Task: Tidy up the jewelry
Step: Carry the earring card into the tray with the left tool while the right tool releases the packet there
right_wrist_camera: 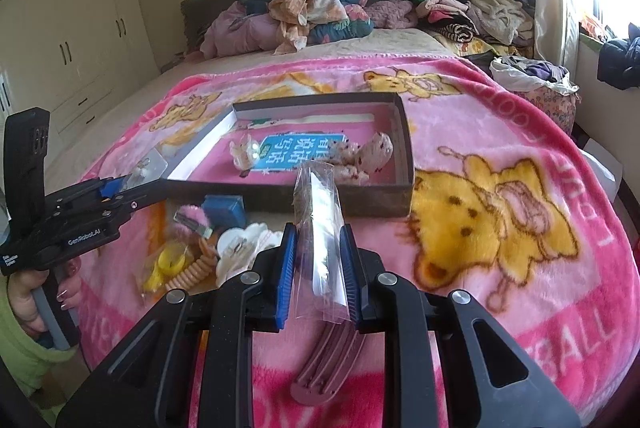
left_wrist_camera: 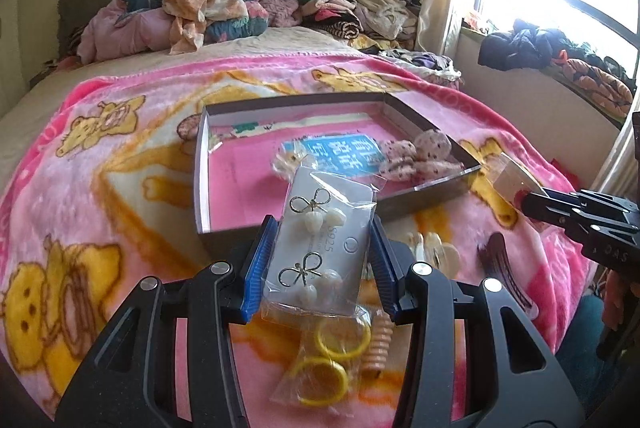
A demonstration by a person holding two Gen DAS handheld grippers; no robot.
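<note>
My left gripper [left_wrist_camera: 324, 228] is shut on a clear packet with an earring card [left_wrist_camera: 320, 248] holding bow-shaped earrings, just in front of the shallow grey box [left_wrist_camera: 420, 203]. My right gripper [right_wrist_camera: 318, 240] is shut on a narrow clear packet [right_wrist_camera: 320, 228], near the box's front wall [right_wrist_camera: 280, 195]. The box holds a blue card [left_wrist_camera: 340, 151], spotted pink hair clips [left_wrist_camera: 424, 155] and a small clear item [right_wrist_camera: 244, 151]. In the left wrist view the right gripper [left_wrist_camera: 520, 199] holds its packet [left_wrist_camera: 508, 179] beside the box's right corner.
On the pink bear blanket [right_wrist_camera: 500, 228] lie yellow rings in a bag [left_wrist_camera: 332, 360], an orange coil tie [right_wrist_camera: 196, 272], a white clip [right_wrist_camera: 244, 248], a blue pad [right_wrist_camera: 224, 209] and a mauve hair clip [right_wrist_camera: 328, 360]. Clothes are piled at the headboard [right_wrist_camera: 312, 11]. A window is on the right.
</note>
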